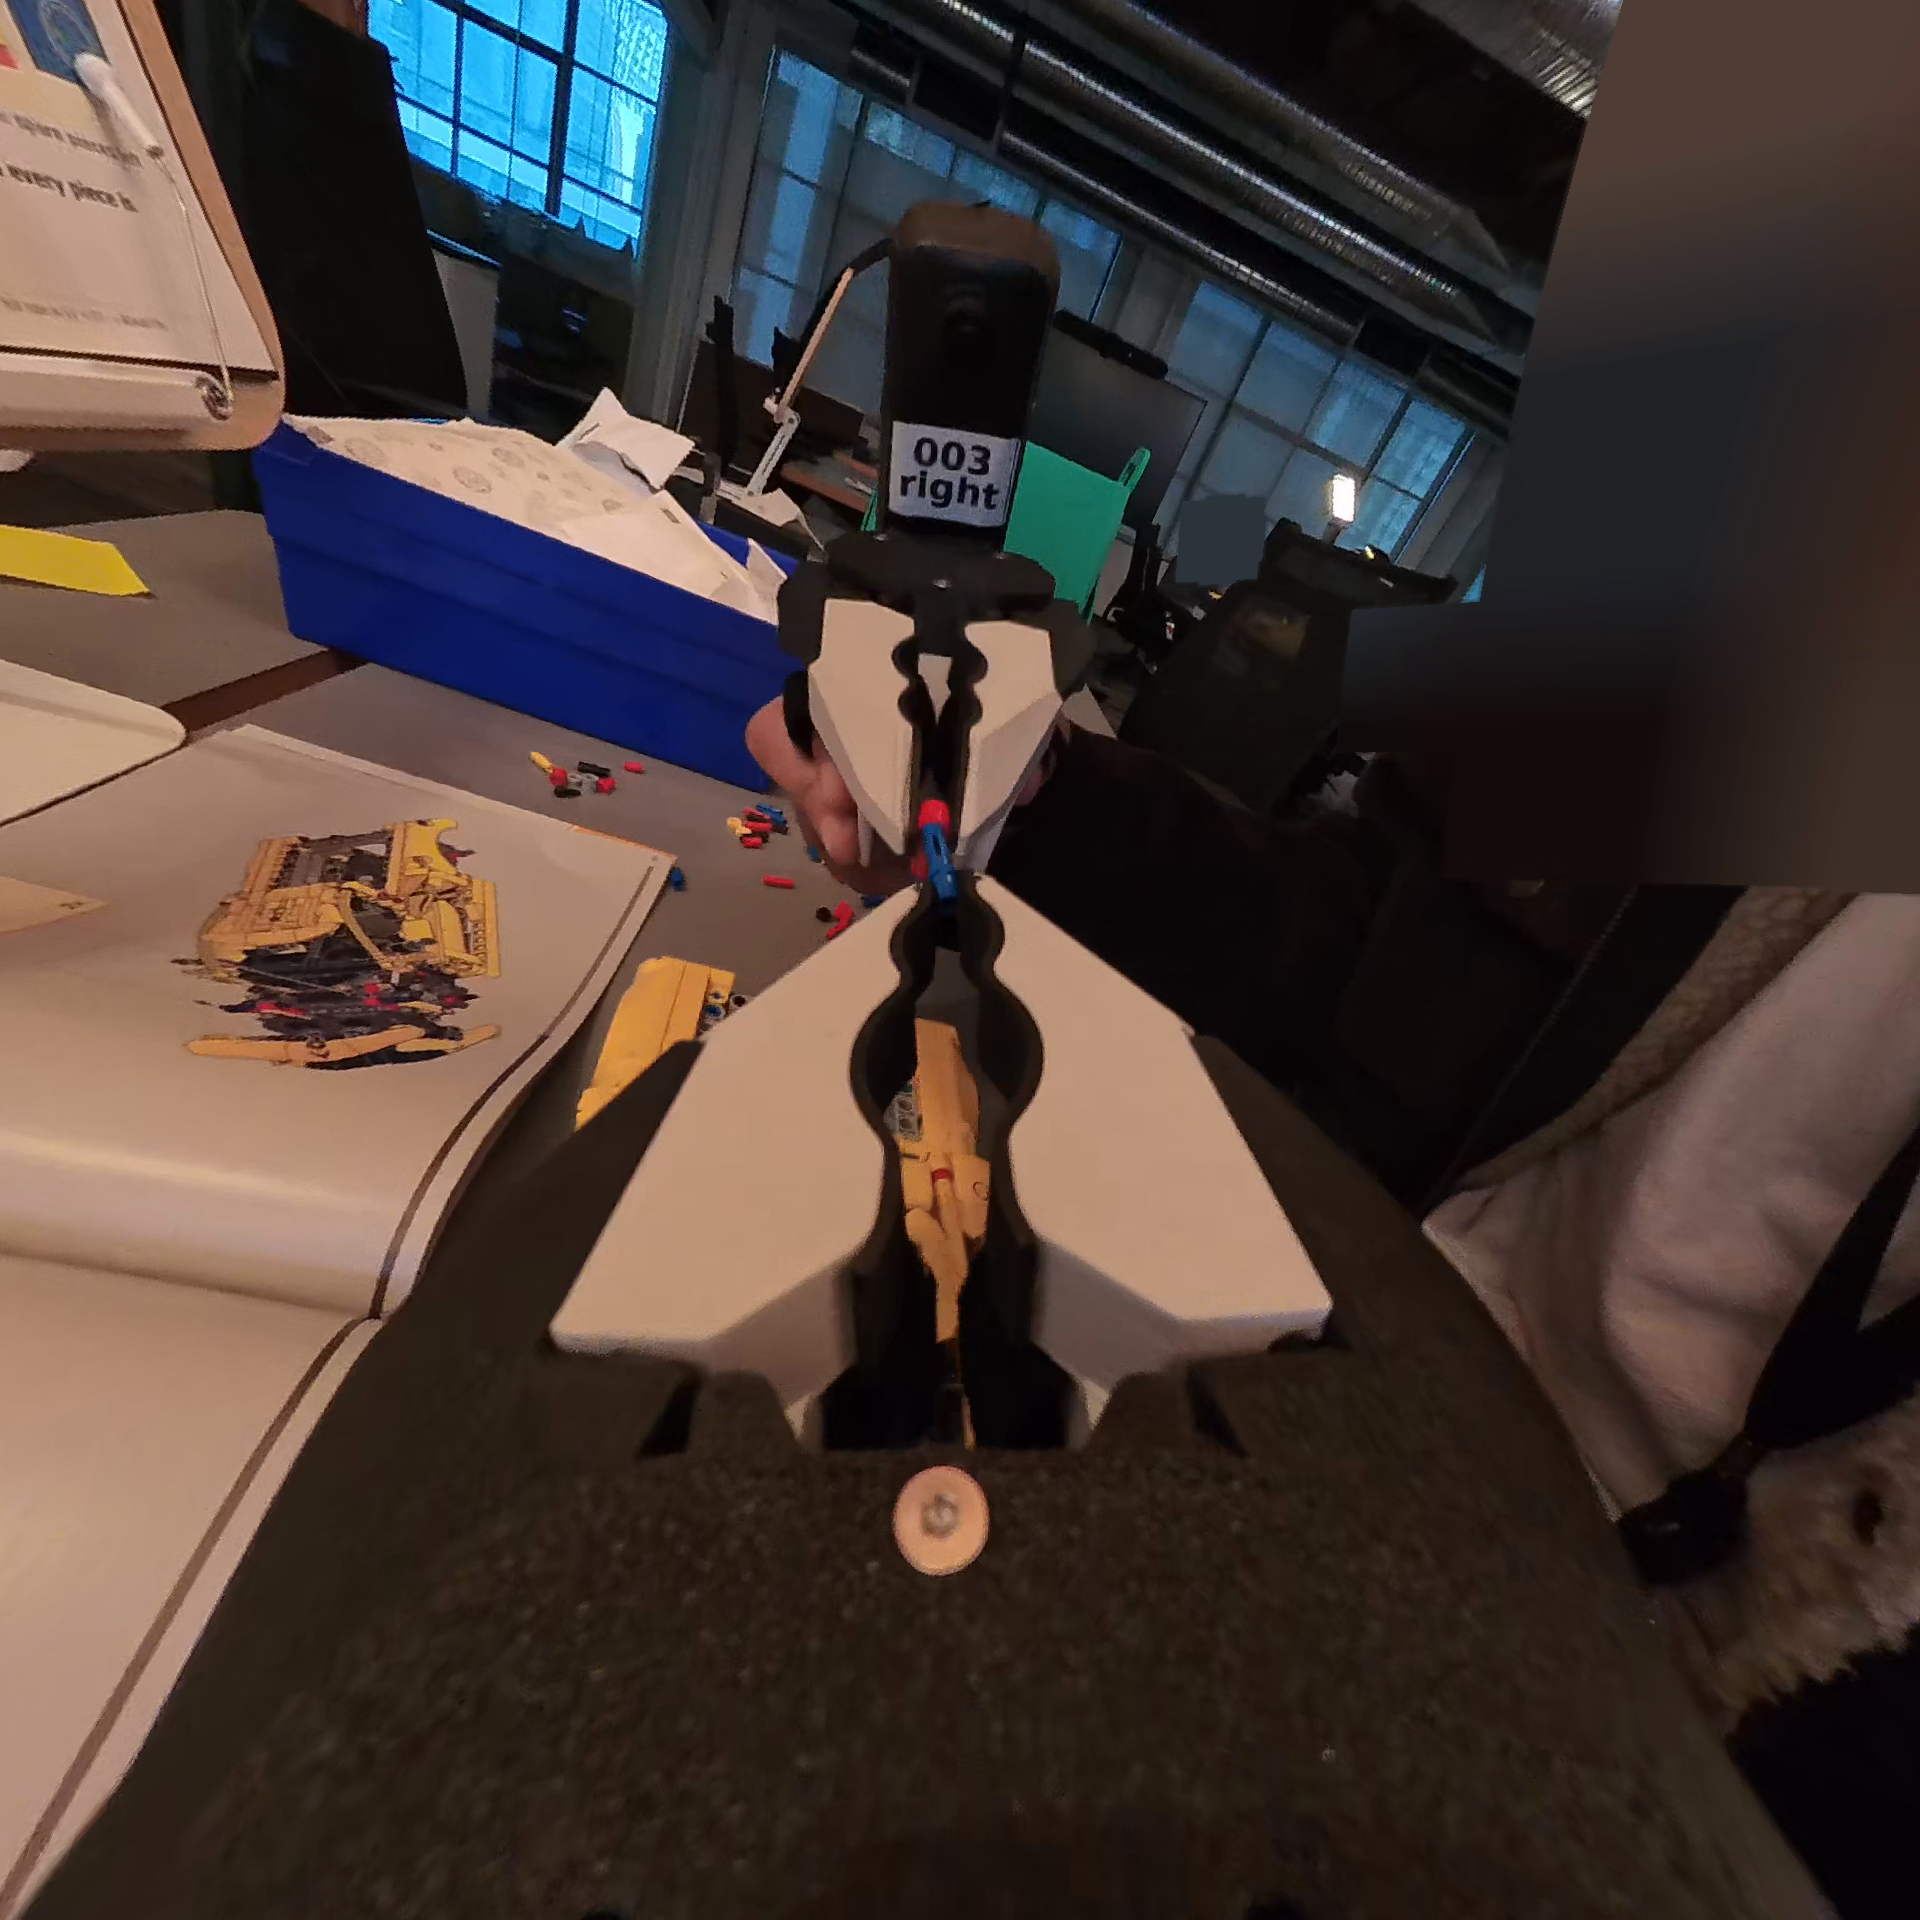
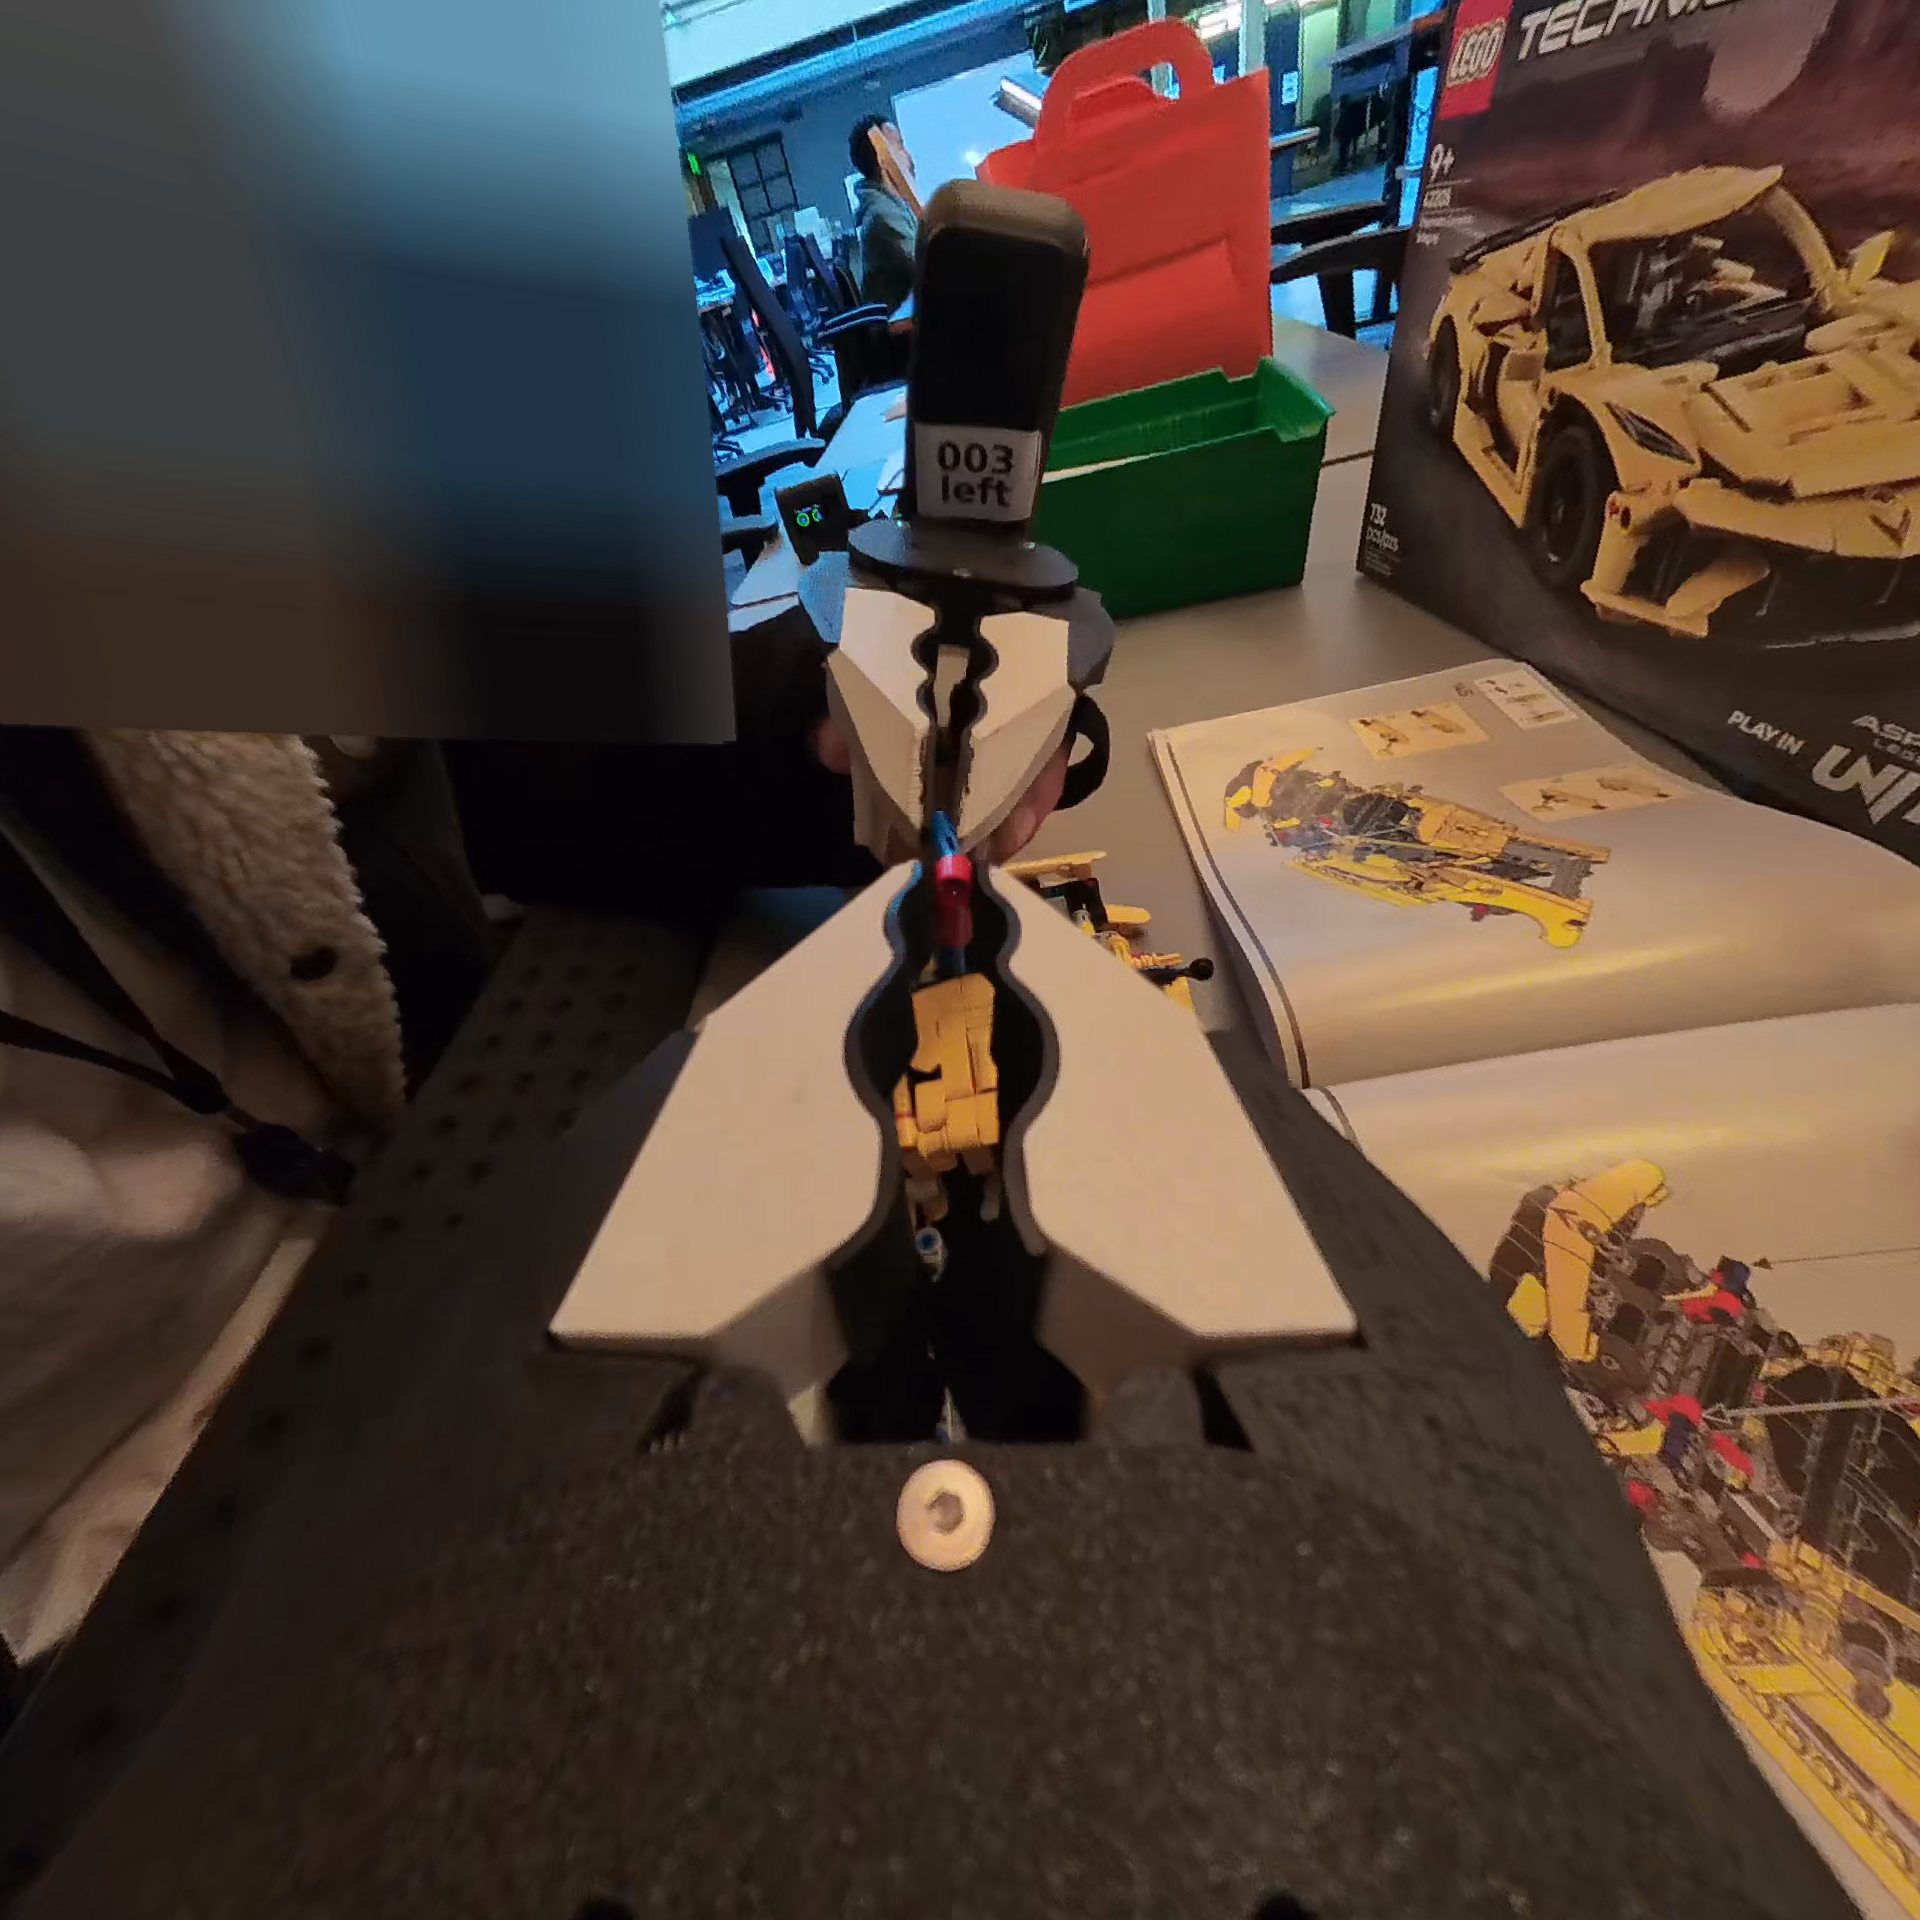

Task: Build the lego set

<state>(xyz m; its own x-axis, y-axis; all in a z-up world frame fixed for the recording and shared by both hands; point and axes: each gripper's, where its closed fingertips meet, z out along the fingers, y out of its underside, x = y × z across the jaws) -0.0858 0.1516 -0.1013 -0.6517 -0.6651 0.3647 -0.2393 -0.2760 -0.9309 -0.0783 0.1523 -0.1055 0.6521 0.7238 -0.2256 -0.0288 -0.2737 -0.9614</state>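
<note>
**Tiny pin, two claws, no slack**

Your left gripper (image 1: 940, 899) is clenched on a blue pin (image 1: 940, 868), and the right gripper (image 2: 951, 883) is clamped on the red piece (image 2: 951, 883) it's mating with, tip to tip in mid-air. Both parts are small, light, hard plastic, so I'd guess they'll be slippery and quick to twist or pop out if you squeeze off-centre. Grip each one by its body and leave the joining end sticking out.

Below the claws, on the grey table (image 2: 1288, 644), lies the yellow sub-assembly (image 1: 665, 1018). It's rigid but probably sheds bits if knocked. Beside it is the open instruction booklet (image 1: 312, 1039), then loose red and blue pieces (image 1: 764, 826) you could scatter. Farther off are a blue bin (image 1: 499, 603), a green bin (image 2: 1184, 499) and the set's box (image 2: 1662, 364). Nothing sits between the claws.
</note>
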